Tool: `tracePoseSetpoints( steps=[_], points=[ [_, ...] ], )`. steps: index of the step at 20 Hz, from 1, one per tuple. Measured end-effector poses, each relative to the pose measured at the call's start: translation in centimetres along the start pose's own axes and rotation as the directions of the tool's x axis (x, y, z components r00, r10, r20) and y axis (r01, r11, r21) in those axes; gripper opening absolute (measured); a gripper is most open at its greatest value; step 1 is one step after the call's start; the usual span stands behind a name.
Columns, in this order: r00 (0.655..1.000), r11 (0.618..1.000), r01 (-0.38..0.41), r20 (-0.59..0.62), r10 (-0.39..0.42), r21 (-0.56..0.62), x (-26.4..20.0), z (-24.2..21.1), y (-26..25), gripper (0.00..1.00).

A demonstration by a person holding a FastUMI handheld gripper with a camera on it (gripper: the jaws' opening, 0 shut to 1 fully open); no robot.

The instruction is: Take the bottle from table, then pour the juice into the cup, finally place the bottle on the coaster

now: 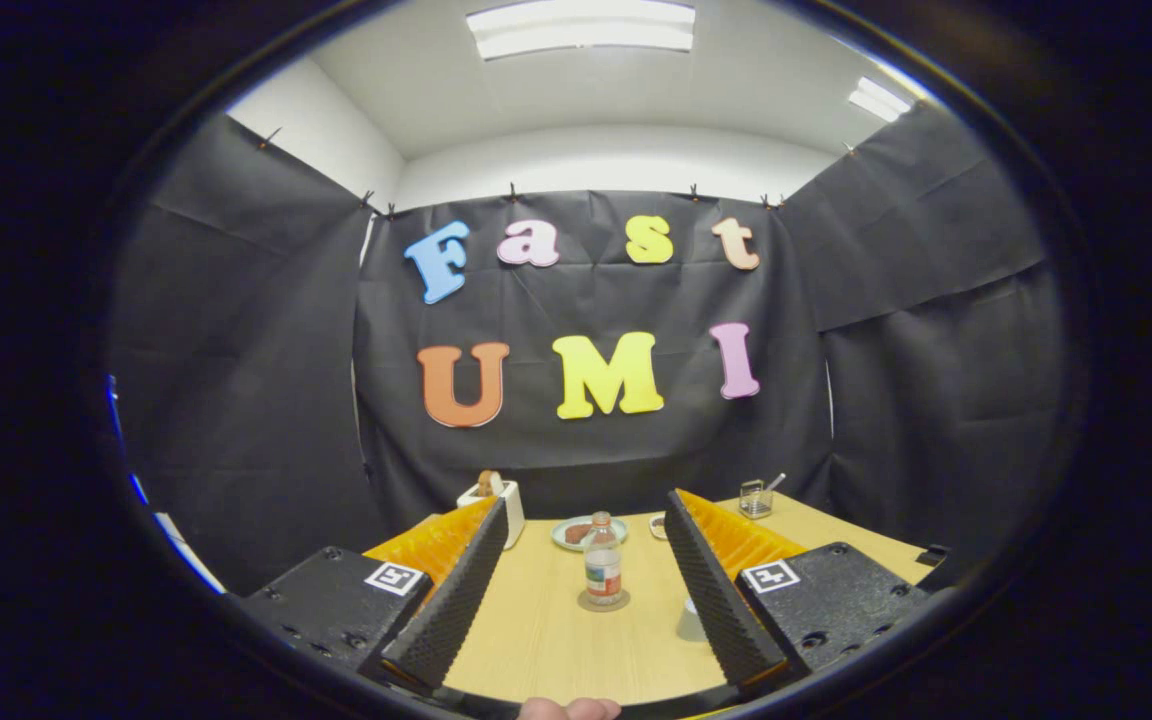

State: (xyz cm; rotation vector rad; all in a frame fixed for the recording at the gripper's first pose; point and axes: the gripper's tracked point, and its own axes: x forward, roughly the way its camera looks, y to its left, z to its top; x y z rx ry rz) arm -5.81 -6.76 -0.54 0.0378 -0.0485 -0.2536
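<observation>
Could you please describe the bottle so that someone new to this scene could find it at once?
On the wooden table, look beyond the open fingers, midway between them. The bottle stands upright on a round coaster, before a plate; it alone is tall, clear and labelled.

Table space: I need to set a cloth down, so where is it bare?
Bare wood lies on the table between the open jaws, nearer than the bottle on its coaster. It is crowded beyond the bottle, around the plate, and by the cup.
</observation>
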Motion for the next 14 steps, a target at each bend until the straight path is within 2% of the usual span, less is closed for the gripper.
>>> tracePoseSetpoints(
  steps=[14],
  points=[
    [1.0,1.0,-0.005,-0.015,0.005,-0.024,0.47,-0.68,0.54,1.0]
  ],
)
